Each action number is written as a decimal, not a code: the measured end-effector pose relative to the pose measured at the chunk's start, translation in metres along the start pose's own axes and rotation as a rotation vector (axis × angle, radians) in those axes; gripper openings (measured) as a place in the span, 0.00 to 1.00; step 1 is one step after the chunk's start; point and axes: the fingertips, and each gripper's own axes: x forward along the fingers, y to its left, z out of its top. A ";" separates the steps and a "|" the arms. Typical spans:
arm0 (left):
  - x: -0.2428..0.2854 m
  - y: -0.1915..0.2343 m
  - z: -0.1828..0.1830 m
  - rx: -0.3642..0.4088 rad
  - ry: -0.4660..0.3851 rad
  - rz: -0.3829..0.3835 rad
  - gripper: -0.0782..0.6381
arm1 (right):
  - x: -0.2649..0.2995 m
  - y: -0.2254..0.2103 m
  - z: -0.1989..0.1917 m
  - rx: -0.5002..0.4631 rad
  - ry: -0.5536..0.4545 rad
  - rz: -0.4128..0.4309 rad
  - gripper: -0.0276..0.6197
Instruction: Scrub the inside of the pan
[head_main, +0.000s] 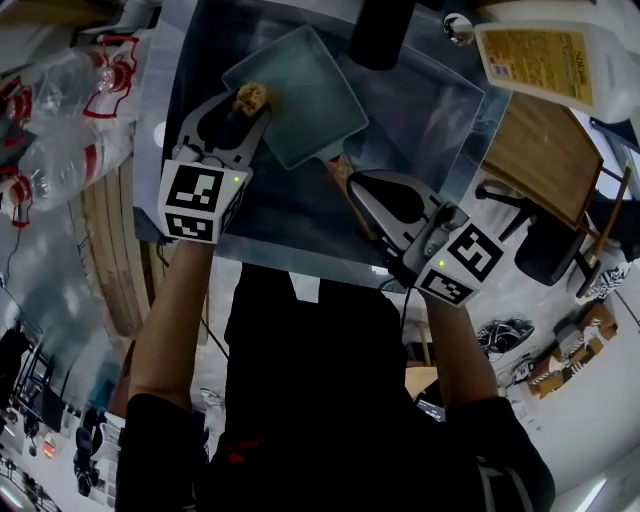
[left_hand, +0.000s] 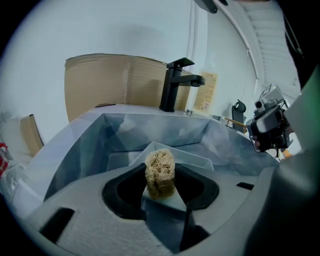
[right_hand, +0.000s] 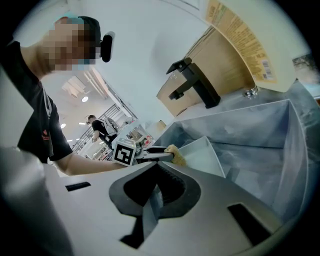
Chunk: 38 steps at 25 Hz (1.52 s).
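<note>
At the far left, outside the sink (head_main: 440, 120), lie at least two clear bottles (head_main: 62, 75) with red labels. Next comes the left gripper (head_main: 248, 108), one of two. Its jaws are clamped on the one sponge (head_main: 252, 98), a tan fibrous lump. The left gripper view shows the sponge (left_hand: 160, 172) upright between the jaws, which close on both its sides. The sponge sits at the left rim of the pan (head_main: 300, 95). Whether it presses on the inside I cannot tell.

The one pan is square and pale teal. It lies in the middle of the sink, tilted, with its handle (head_main: 338, 172) pointing toward the near side. One black tap (head_main: 380, 30) stands at the far edge, just beyond the pan.

To the right of the pan's body, the right gripper (head_main: 352, 185) is closed on the handle. In the right gripper view a thin strip of the handle (right_hand: 152, 205) runs between the jaws, which stand close together on it. That view also shows the pan (right_hand: 202, 155), the left gripper (right_hand: 165, 155) and the sponge (right_hand: 176, 155) at the rim.

At the far right stands one white jug (head_main: 555, 60) with a yellow label. A brown board (head_main: 540, 150) lies just near of it.
</note>
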 end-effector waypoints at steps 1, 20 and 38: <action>-0.001 -0.001 -0.002 -0.002 0.000 -0.004 0.36 | 0.001 0.001 -0.001 0.000 0.003 0.000 0.04; 0.053 -0.038 0.011 0.046 0.004 -0.079 0.36 | -0.031 -0.018 -0.009 0.040 -0.029 -0.050 0.04; 0.064 -0.057 0.029 0.078 -0.003 -0.124 0.36 | -0.040 -0.017 -0.002 0.029 -0.041 -0.052 0.05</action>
